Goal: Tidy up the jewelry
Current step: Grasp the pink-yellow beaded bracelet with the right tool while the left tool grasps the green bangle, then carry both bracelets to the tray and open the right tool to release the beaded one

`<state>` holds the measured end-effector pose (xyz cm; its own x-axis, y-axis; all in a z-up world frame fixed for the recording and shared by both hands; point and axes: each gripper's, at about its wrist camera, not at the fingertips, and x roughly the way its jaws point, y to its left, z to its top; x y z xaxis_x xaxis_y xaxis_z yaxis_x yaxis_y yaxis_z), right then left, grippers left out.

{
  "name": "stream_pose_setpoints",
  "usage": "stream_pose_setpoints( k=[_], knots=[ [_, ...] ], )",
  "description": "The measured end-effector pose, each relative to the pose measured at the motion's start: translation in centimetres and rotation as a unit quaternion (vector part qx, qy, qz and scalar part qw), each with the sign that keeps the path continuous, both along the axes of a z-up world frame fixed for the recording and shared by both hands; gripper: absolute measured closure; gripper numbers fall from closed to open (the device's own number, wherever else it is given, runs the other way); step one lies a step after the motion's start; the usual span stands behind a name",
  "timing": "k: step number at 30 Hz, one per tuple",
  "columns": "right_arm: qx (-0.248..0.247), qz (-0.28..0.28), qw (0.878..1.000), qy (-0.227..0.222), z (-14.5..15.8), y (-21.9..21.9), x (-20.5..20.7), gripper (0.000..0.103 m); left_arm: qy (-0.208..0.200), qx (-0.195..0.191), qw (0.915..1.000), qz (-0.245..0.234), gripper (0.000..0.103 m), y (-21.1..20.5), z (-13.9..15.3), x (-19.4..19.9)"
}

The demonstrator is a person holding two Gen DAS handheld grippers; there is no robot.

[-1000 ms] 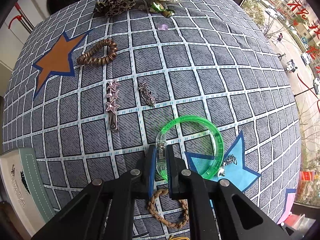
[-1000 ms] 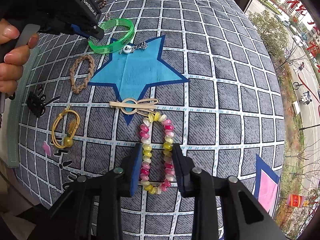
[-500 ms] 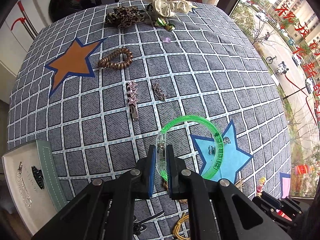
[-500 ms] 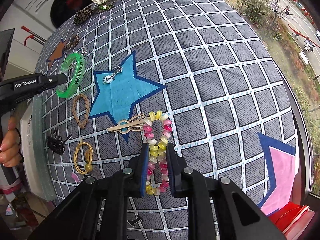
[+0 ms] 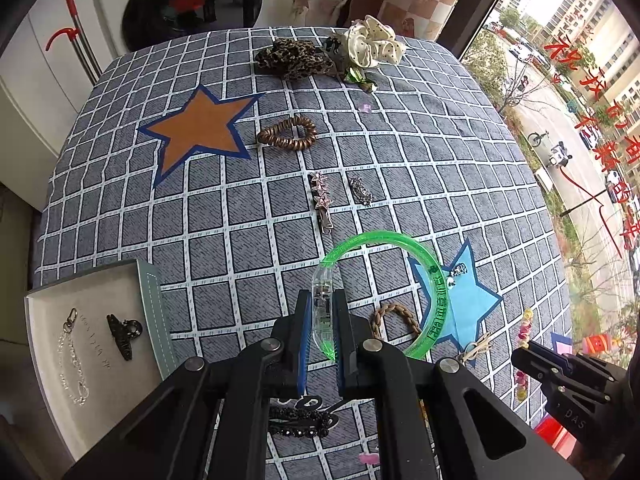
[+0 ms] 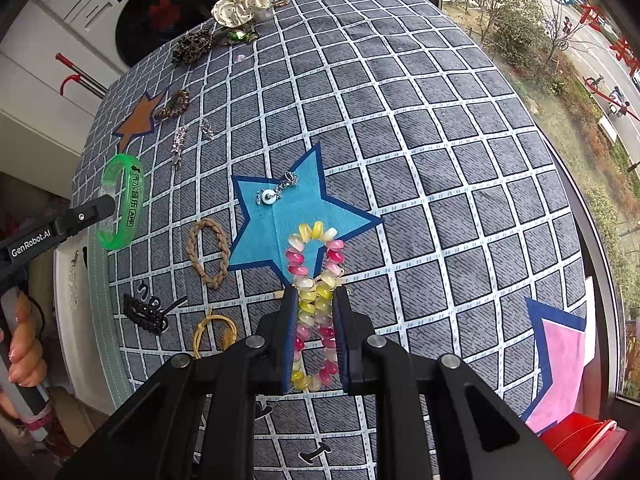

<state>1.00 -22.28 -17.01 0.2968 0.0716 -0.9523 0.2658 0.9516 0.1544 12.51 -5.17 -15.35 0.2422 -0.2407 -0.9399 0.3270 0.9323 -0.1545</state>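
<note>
Sorting is barely begun: the tray (image 5: 100,292) at the near left holds only a chain (image 5: 72,356) and a black claw clip (image 5: 124,330). The left gripper (image 5: 324,340) clenches the green bangle (image 5: 400,248); the right gripper (image 6: 316,336) clenches the beaded bracelet (image 6: 316,256). Scrunchies, clips and braided bands are scattered across the cloth (image 5: 400,128).
</note>
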Motion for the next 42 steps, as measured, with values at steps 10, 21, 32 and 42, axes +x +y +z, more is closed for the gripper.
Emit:
stream_pose_setpoints(
  k=[10,21,32,42],
  knots=[
    [-0.004,0.038,0.999,-0.017,1.0,3.6,1.3,0.084,-0.014,-0.008,0.9993,0.033,0.086,4.8,1.3,-0.7],
    [0.003,0.102,0.994,-0.028,2.1,9.5,3.5,0.084,-0.012,-0.005,0.9943,0.106,0.086,12.0,1.2,-2.0],
    [0.038,0.218,0.975,-0.033,2.1,19.1,6.8,0.084,0.008,0.016,0.9785,0.206,0.086,20.7,-0.3,-4.6],
    [0.065,0.310,0.948,-0.005,-0.2,27.7,8.0,0.084,0.044,0.034,0.9617,0.268,0.086,25.9,-3.5,-7.3]
  ],
)
